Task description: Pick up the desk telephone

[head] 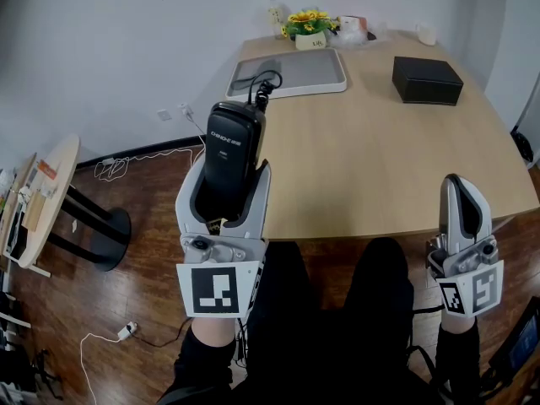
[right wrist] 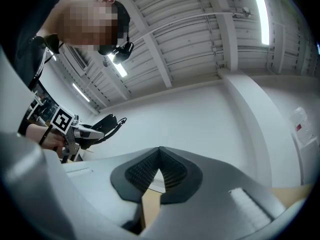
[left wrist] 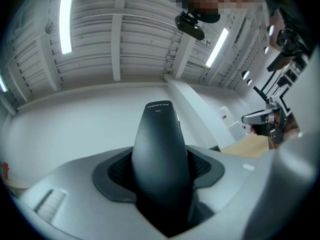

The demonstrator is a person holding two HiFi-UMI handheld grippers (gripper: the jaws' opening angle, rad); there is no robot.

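Observation:
A black telephone handset (head: 234,146) stands upright between the jaws of my left gripper (head: 226,177), which is shut on it in front of the table's near left edge. Its curly cord (head: 263,87) runs from the top end toward the grey tray (head: 325,72). In the left gripper view the handset (left wrist: 161,149) fills the gap between the dark pads (left wrist: 112,171). My right gripper (head: 458,184) is held upright at the table's front right, shut with nothing in it. In the right gripper view its pads (right wrist: 172,171) meet at the tip.
The wooden table (head: 380,159) carries a black box (head: 426,79) at the back right, a flower pot (head: 309,29) and a white cup (head: 427,34) at the far edge. A round side table (head: 46,192) stands at the left, and cables lie on the floor.

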